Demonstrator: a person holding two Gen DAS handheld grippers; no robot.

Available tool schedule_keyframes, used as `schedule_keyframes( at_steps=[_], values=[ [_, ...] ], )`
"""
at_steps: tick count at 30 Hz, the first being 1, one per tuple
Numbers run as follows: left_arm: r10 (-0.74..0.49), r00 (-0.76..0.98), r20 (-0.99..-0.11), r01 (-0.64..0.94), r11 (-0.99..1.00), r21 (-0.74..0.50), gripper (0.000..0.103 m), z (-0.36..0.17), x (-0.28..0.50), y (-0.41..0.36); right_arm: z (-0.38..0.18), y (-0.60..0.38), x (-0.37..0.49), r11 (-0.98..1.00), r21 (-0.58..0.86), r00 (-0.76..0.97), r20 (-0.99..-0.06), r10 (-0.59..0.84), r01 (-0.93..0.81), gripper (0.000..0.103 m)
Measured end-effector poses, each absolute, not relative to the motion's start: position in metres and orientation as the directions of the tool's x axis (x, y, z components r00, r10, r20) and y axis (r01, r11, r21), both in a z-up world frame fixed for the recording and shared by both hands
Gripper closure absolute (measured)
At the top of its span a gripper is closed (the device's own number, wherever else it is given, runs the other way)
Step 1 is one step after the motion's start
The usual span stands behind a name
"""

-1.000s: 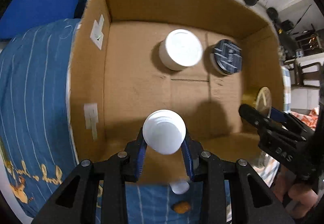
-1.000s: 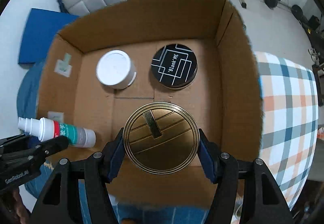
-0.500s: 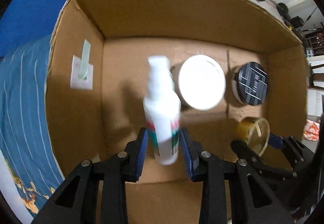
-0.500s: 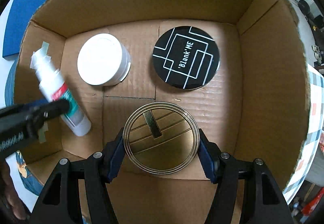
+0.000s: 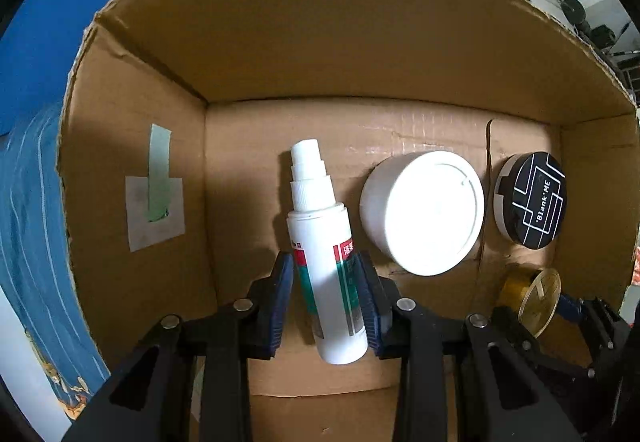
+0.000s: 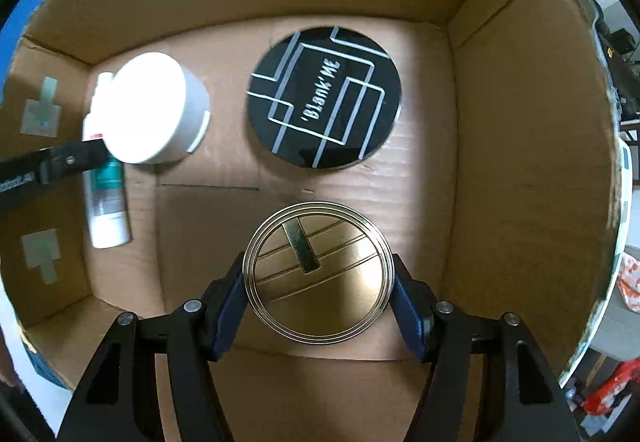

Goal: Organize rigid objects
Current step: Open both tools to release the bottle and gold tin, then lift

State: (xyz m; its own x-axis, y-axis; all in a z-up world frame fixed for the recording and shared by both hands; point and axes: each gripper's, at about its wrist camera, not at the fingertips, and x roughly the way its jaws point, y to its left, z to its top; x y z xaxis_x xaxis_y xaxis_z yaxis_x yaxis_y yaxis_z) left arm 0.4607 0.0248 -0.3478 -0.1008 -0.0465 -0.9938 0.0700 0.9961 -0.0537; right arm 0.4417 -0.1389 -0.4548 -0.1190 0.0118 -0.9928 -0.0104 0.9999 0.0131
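Note:
Both grippers are inside an open cardboard box (image 5: 320, 42). My left gripper (image 5: 326, 274) is shut on a white spray bottle (image 5: 324, 250) with a red and green label, held low over the box floor at its left side, nozzle pointing to the far wall. The bottle also shows in the right wrist view (image 6: 106, 198). My right gripper (image 6: 318, 282) is shut on a round gold tin (image 6: 318, 272), low over the floor near the box's front right; it shows in the left wrist view (image 5: 534, 294) too.
A white round jar (image 5: 424, 212) and a black round tin marked Blank ME (image 5: 530, 198) stand on the box floor at the back. Taped labels (image 5: 154, 198) are on the left wall. Blue striped cloth (image 5: 28, 222) lies outside on the left.
Both grippers have gone down into the box. The bottle, earlier seen end-on above the front edge, now points to the far wall low over the floor. The gold tin has dropped close to the floor.

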Motion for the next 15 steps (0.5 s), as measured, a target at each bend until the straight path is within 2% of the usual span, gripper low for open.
schedule_keyframes(
  at_steps=[9, 13, 15],
  values=[
    [-0.064, -0.114, -0.991, 0.035, 0.997, -0.068, 0.073, -0.345, 0.46, 0.015, -0.467, -0.147, 0.447, 0.999, -0.001, -0.143, -0.99, 0.007, 0.053, 0.035],
    [-0.054, -0.102, -0.993, 0.037, 0.998, -0.058, 0.066, -0.335, 0.447, 0.021, -0.467, -0.149, 0.444, 0.998, 0.002, -0.157, -0.988, 0.012, 0.067, 0.034],
    [-0.036, -0.094, -0.995, 0.036, 0.999, -0.04, 0.066, -0.33, 0.44, 0.023, -0.464, -0.151, 0.438, 0.997, 0.012, -0.159, -0.987, 0.023, 0.071, 0.03]
  ],
)
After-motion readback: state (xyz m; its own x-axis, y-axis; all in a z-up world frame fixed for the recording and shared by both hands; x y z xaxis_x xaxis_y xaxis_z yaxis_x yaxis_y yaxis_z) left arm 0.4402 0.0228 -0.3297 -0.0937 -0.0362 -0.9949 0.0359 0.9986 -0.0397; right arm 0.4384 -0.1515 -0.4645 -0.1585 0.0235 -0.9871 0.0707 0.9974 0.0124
